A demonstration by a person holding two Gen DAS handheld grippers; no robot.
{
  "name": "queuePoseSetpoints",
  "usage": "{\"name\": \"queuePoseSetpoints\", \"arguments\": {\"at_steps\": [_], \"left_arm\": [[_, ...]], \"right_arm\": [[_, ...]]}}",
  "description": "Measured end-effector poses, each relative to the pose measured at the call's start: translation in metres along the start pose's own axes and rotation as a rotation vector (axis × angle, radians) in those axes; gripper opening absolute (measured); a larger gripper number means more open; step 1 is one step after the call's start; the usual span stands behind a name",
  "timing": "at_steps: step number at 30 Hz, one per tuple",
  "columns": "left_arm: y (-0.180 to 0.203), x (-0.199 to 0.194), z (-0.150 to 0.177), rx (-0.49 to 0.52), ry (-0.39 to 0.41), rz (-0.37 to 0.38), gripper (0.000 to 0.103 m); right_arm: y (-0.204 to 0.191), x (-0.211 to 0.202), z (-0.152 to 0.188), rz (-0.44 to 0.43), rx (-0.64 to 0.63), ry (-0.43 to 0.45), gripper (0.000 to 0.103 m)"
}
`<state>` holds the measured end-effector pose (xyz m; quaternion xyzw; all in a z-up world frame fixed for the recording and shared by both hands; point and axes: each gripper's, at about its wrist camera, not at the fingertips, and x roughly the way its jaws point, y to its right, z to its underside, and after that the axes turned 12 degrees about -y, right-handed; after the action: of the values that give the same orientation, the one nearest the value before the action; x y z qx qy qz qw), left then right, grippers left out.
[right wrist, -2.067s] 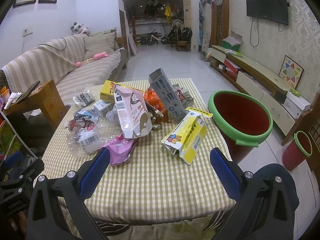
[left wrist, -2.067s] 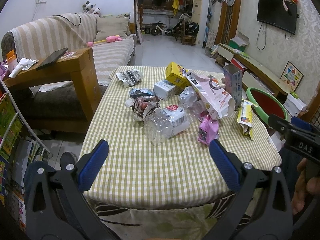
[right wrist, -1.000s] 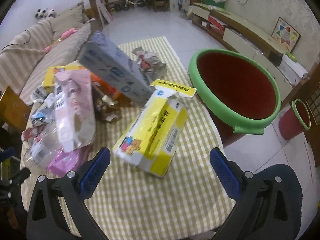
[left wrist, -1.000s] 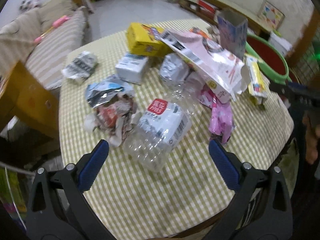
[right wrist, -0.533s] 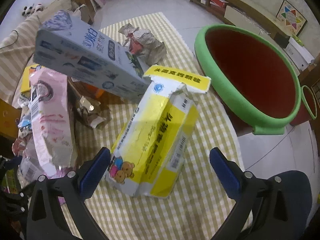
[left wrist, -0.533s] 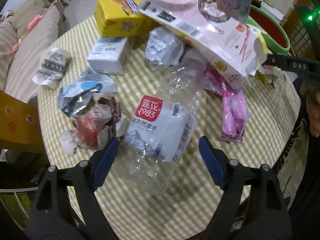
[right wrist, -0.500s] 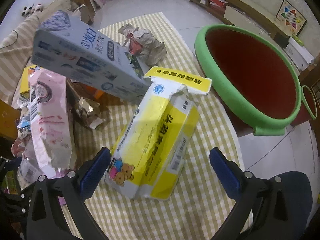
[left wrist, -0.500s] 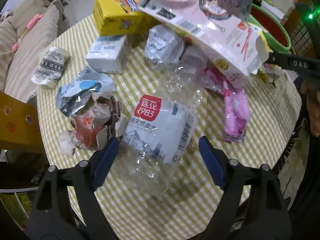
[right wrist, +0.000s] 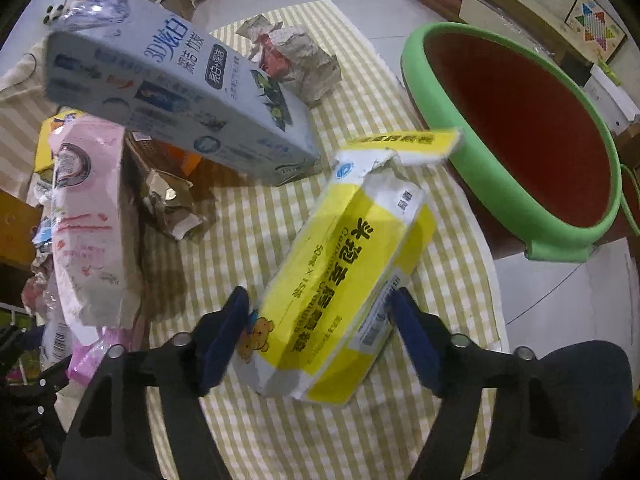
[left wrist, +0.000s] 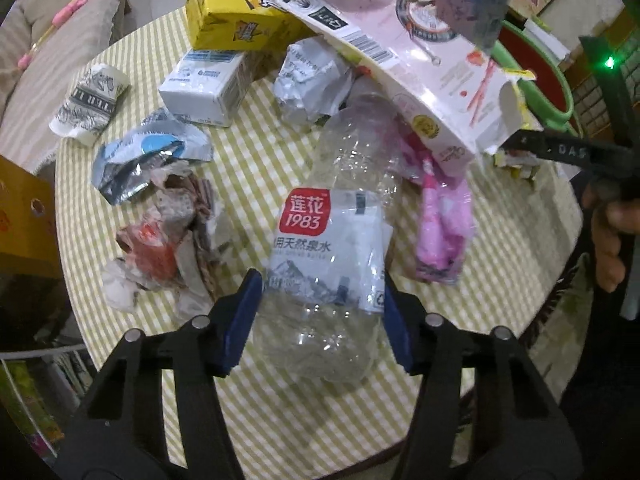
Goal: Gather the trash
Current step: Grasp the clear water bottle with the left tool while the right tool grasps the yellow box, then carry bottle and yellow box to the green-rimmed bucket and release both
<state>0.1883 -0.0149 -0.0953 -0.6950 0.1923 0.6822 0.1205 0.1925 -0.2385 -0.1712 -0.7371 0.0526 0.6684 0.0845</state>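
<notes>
1. Two tongs are closing: left tongs [left wrist: 320, 320] straddle the clear bottle [left wrist: 340, 248], pads at its sides, near table [left wrist: 260, 168] edge.
2. Right tongs [right wrist: 320, 328] bracket the yellow carton [right wrist: 344, 280]; bin [right wrist: 440, 120] stands far right.
3. Squeeze gently, centred, lest both crumple or slip.

checked tablecloth [left wrist: 260, 152], beige sofa [left wrist: 52, 40], board game [right wrist: 595, 26]

Bottle [left wrist: 324, 248] label reads "1983"; black tool [left wrist: 568, 150] reads "DAS"
</notes>
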Motion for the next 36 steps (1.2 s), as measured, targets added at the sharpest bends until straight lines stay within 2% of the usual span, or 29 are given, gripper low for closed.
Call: {"name": "queuePoseSetpoints", "arguments": {"at_steps": [7,11,16,23,29,36], "left_arm": [[-0.009,-0.019,0.025,-0.087,0.053,0.073,0.055],[-0.019,-0.044,0.046,-0.173,0.131,0.145,0.054],[-0.033,-0.076,0.05,-0.257,0.214,0.231,0.054],[-0.039,-0.096,0.054,-0.317,0.298,0.229,0.054],[-0.021,-0.13,0.038,-0.314,0.39,0.202,0.054],[0.019,-0.165,-0.006,-0.247,0.454,0.232,0.054]], "right_arm": [[0.007,-0.022,0.018,-0.024,-0.035,0.024,0.062],[0.006,-0.043,0.027,-0.038,-0.067,0.067,0.062],[-0.007,-0.056,0.038,-0.041,-0.126,0.117,0.062],[-0.014,-0.068,0.052,-0.07,-0.169,0.164,0.062],[-0.007,-0.085,0.044,-0.097,-0.162,0.206,0.062],[0.019,-0.107,0.025,-0.104,-0.121,0.254,0.062]]}}
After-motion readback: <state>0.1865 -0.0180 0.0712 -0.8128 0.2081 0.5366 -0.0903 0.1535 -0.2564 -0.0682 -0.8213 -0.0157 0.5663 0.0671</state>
